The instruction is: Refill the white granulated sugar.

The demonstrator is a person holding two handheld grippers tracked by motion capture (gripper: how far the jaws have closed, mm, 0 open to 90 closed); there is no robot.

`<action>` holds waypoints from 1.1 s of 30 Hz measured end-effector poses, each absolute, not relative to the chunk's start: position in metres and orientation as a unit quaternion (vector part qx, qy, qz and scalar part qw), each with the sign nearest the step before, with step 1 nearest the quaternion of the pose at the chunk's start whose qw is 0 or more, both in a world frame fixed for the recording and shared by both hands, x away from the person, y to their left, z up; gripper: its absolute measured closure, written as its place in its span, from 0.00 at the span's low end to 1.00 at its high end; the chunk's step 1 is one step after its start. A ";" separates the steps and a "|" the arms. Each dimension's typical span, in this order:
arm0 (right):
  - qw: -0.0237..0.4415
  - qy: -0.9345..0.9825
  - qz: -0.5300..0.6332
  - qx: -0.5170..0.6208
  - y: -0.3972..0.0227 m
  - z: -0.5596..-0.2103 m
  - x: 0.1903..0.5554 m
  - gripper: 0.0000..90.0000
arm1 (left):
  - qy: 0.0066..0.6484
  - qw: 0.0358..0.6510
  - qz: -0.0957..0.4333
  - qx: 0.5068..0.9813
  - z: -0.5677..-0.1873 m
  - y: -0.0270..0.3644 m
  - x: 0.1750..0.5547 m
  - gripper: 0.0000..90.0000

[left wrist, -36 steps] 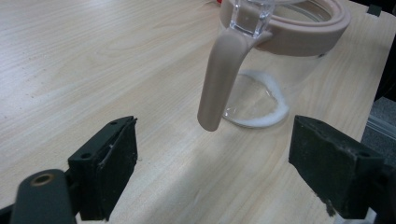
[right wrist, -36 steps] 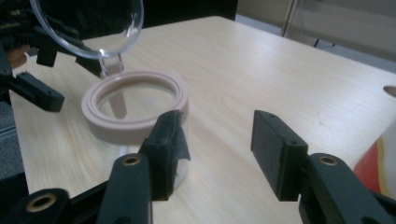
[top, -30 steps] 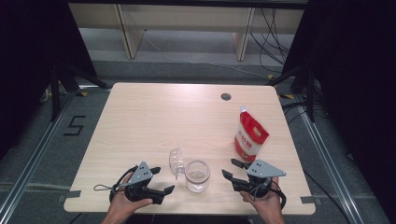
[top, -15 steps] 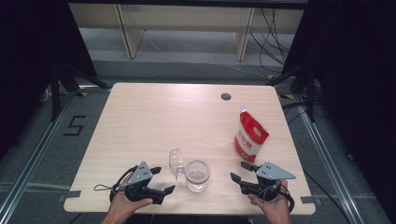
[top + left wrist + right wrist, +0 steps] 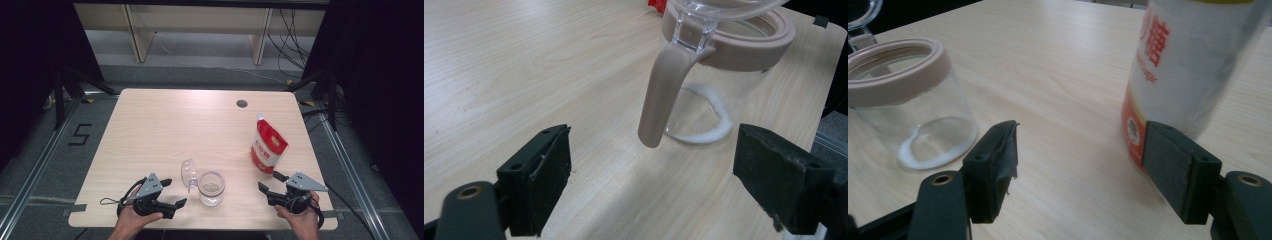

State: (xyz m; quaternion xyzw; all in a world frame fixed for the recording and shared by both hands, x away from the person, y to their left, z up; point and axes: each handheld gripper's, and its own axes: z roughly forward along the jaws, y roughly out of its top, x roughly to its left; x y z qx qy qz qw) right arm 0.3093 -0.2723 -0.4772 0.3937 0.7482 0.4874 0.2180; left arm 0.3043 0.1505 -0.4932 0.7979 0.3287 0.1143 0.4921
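at the near edge of the worktop (image 5: 150,125) the left tool (image 5: 172,192) rests with its jaws wide and empty, pointing at the glass jar (image 5: 211,187), whose lid (image 5: 188,174) hangs open beside it. the right tool (image 5: 267,182) has just been opening, nothing between its jaws. just beyond it stands the red and white sugar pouch (image 5: 267,147).
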 end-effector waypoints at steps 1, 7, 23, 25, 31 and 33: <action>0.226 0.749 0.486 0.391 -0.273 -0.477 0.310 0.35 | 0.326 0.493 0.113 0.798 -0.494 0.151 0.304 0.17; 0.236 0.743 0.473 0.410 -0.276 -0.476 0.312 0.32 | 0.321 0.491 0.120 0.801 -0.494 0.152 0.304 0.17; 0.255 0.726 0.475 0.427 -0.285 -0.482 0.335 0.22 | 0.323 0.487 0.117 0.803 -0.495 0.152 0.303 0.17; 0.254 0.726 0.468 0.435 -0.284 -0.483 0.336 0.21 | 0.329 0.487 0.115 0.800 -0.496 0.151 0.303 0.17; 0.262 0.734 0.466 0.419 -0.280 -0.485 0.346 0.20 | 0.330 0.490 0.116 0.799 -0.496 0.152 0.304 0.17; 0.267 0.733 0.464 0.419 -0.279 -0.486 0.349 0.19 | 0.331 0.490 0.116 0.798 -0.496 0.152 0.304 0.17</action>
